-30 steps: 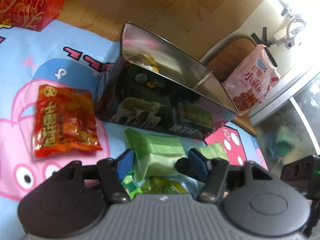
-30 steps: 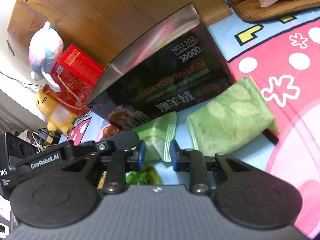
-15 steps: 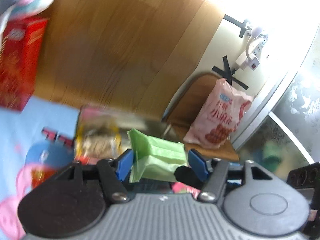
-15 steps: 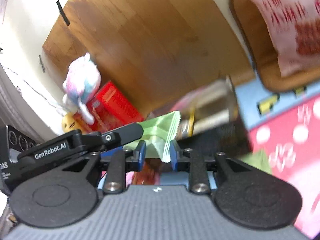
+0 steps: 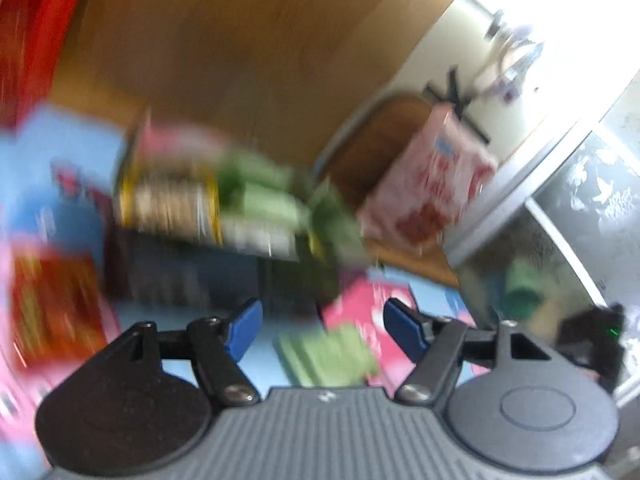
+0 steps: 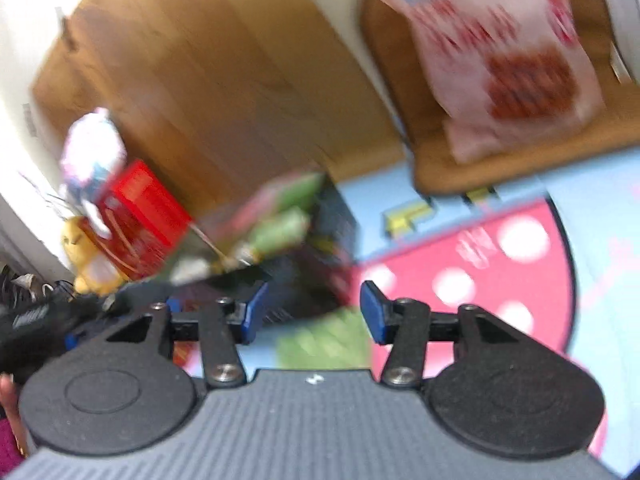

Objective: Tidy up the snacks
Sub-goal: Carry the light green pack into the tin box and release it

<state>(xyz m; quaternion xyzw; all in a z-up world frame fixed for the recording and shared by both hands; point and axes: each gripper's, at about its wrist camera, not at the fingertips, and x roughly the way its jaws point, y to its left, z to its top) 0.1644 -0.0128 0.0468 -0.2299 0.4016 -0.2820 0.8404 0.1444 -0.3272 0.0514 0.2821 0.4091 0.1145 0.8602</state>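
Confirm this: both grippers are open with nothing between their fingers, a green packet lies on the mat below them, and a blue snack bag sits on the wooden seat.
Not quite. The snack bag on the wooden seat is pink and white, not blue, as the right wrist view shows. The rest holds: the left gripper and right gripper are opening with nothing between their fingers, and a green packet lies on the mat.

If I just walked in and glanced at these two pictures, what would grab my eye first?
Probably the big pink snack bag propped on a brown cushion at the upper right, and the bright red box with plush toys at the left. In the middle sits a dark box stuffed with blurred green packets, and one more green packet lies on the cartoon mat just ahead of the blue-tipped fingers.
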